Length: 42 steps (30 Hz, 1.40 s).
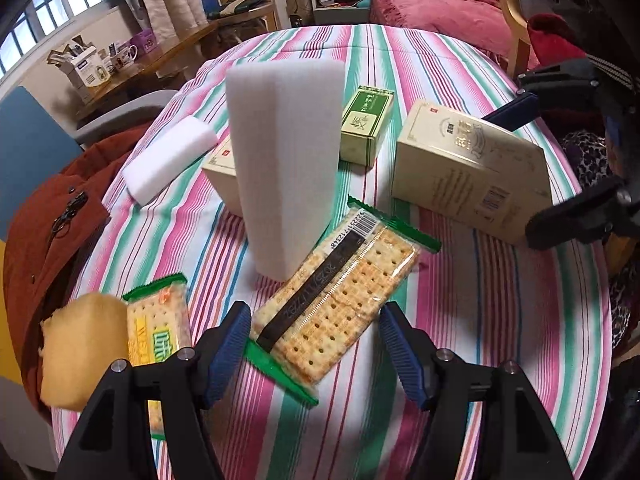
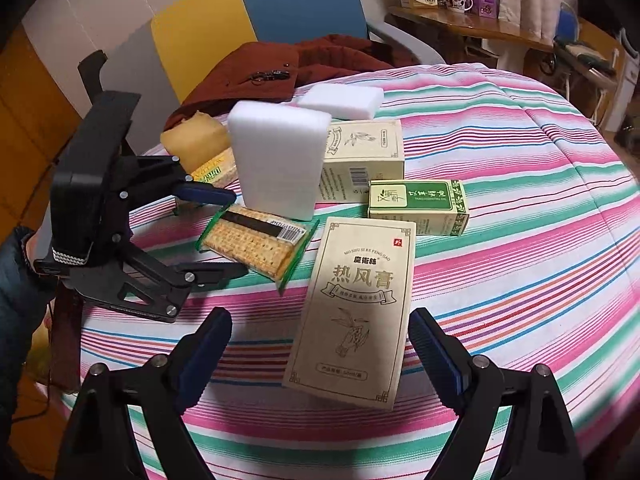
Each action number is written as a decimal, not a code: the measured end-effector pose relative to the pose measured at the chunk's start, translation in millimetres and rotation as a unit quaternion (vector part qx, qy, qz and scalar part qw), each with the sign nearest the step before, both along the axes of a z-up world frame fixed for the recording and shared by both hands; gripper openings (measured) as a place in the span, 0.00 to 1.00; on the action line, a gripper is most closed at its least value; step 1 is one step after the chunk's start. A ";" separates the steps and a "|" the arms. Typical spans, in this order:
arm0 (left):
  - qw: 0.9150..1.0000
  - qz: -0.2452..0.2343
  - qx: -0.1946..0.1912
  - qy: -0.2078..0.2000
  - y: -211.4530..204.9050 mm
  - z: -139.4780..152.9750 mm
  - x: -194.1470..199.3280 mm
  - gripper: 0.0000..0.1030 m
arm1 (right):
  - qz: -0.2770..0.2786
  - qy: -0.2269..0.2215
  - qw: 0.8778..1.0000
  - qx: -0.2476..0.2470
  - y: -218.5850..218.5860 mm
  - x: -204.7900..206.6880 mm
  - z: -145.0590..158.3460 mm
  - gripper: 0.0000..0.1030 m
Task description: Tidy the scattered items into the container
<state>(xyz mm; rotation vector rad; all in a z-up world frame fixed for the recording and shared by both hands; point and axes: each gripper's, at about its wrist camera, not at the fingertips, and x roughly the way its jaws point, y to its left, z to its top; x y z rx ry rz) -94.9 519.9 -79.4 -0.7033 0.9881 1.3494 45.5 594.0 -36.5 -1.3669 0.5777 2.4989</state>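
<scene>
Cracker pack [image 1: 336,300] is light, fragile, slippery film; take by long edges w/ left tongs [image 1: 312,344], wide open, empty. Right tongs [image 2: 320,356] also open, empty, around beige box [image 2: 354,312].

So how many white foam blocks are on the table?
2: the tall foam block standing upright in the middle, and the flat foam block lying behind it near the table edge.

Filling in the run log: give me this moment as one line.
left gripper: open, around cracker pack | right gripper: open, around cream box | container: not in view
</scene>
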 end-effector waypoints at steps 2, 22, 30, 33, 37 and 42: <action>1.000 -0.002 0.001 -0.004 2.9 -0.1 -0.9 0.67 | -0.001 -0.001 1.000 -0.001 1.2 0.1 -1.1 0.88; 0.995 0.054 0.004 -0.087 14.4 -4.9 0.3 0.62 | -0.004 -0.002 1.000 0.023 -1.7 -1.2 -3.2 0.80; 0.988 0.132 0.011 -0.075 -8.7 -2.0 16.0 0.53 | -0.007 -0.017 1.000 0.025 2.5 -3.2 -9.1 0.64; 0.983 0.165 0.013 -0.076 -25.2 -1.0 22.7 0.52 | -0.003 -0.018 1.000 0.026 0.5 -3.3 -8.1 0.61; 0.971 0.227 0.021 -0.067 -54.3 0.3 32.3 0.52 | 0.006 -0.022 0.999 0.023 -2.6 -6.3 -8.7 0.59; 0.951 0.296 0.052 -0.070 -93.2 -2.1 56.6 0.52 | 0.032 -0.037 0.998 0.030 -13.2 -11.0 -12.3 0.55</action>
